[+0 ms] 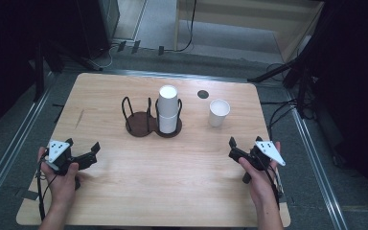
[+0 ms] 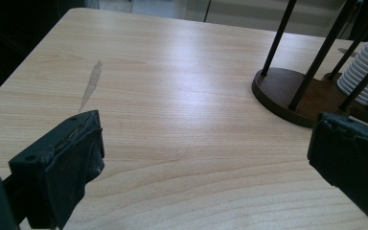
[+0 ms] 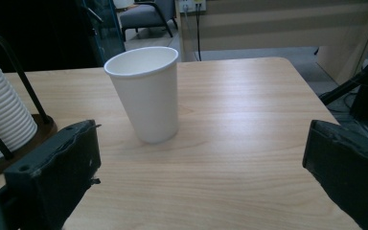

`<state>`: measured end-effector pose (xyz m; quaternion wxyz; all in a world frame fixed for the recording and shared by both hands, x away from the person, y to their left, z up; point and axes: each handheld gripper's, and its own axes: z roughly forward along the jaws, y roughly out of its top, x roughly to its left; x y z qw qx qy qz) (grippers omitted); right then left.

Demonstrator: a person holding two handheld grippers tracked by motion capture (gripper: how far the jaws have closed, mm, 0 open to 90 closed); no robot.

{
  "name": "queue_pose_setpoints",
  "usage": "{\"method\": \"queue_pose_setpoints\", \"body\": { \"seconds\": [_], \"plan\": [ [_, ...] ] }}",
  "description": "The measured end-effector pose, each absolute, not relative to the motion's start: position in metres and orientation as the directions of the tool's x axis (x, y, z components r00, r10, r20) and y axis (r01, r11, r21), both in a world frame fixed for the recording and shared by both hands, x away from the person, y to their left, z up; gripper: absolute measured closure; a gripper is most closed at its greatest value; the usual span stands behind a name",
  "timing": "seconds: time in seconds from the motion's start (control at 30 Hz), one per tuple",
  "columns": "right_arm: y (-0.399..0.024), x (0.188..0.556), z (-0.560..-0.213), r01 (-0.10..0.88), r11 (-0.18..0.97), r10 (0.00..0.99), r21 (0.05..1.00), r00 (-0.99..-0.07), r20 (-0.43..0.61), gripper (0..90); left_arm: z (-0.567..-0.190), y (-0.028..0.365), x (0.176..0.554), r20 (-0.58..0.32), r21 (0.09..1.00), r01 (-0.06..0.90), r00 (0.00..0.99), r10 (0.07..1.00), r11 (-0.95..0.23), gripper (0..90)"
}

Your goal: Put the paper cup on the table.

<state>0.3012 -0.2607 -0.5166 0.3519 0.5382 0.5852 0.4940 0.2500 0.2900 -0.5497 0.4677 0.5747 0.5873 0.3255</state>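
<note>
From the high view, a wooden table (image 1: 124, 187) holds a dark cup holder (image 1: 153, 125) near its middle. The holder has two round bases side by side with thin black posts. The base on the right side holds a tall stack of white cups (image 1: 167, 109). The base on the left side holds nothing. One single white cup (image 1: 218, 113) stands upright on the table, to the right of the holder and apart from it. A small dark round spot (image 1: 202, 94) sits on the table just behind that cup. The left gripper (image 1: 87, 157) is held low, near the front of the table, well to the left of the holder. The right gripper (image 1: 235, 151) is held in front of the single cup and a bit to its right. The right one is the nearer to that cup.

In the left gripper view, its two black jaws stand wide apart and hold nothing. The holder (image 2: 292, 98) sits ahead and to the right, with the ribbed stack of cups (image 2: 366, 72) at the far right edge.

In the right gripper view, its jaws also stand wide apart and hold nothing. The single cup (image 3: 146, 93) stands straight ahead, a little left of the middle of the gap, its open mouth up. I think the right gripper could reach it by going straight forward.
</note>
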Motion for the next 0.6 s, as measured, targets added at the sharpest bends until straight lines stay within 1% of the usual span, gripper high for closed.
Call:
{"method": "queue_pose_setpoints", "body": {
  "seconds": [0.2,0.33,0.6],
  "plan": [
    [-0.276,0.287,-0.521,0.284,-0.064,0.981,0.957,-0.157,0.113,0.0,-0.55,0.29,0.25,-0.177,0.92,0.371,0.098,0.979,0.129,0.0],
    [-0.286,0.279,-0.524,0.295,-0.065,0.976,0.953,-0.179,0.122,0.0,-0.55,0.29,0.25,-0.179,0.919,0.372,0.098,0.979,0.131,0.0],
    [-0.304,0.261,-0.529,0.303,-0.026,0.984,0.953,-0.16,0.078,0.0,-0.55,0.291,0.25,-0.182,0.918,0.372,0.093,0.979,0.135,0.0]
  ]
}}
